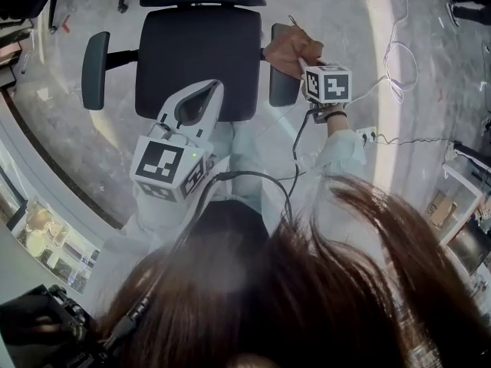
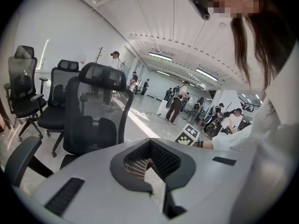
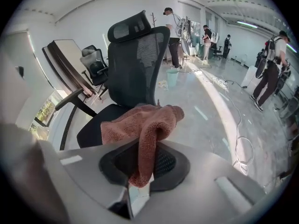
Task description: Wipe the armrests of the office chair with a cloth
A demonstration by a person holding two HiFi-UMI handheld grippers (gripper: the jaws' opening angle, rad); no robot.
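Note:
From above, the black office chair (image 1: 198, 60) shows its left armrest (image 1: 94, 69) bare and its right armrest (image 1: 284, 79) partly under a brown cloth (image 1: 290, 48). My right gripper (image 1: 301, 58) is shut on that cloth and holds it on the armrest's far end. In the right gripper view the cloth (image 3: 140, 125) bunches up and hangs down between the jaws of the right gripper (image 3: 140, 169), hiding the armrest. My left gripper (image 1: 199, 100) hovers over the seat's front edge, shut and empty. In its own view the left gripper (image 2: 148, 164) faces the chair's mesh back (image 2: 96, 106).
White cables (image 1: 399, 60) and a power strip (image 1: 367, 135) lie on the floor right of the chair. Other office chairs (image 2: 28, 101) stand at the left. Several people (image 2: 176, 104) stand far off in the hall. A pale bucket (image 3: 172, 77) sits behind the chair.

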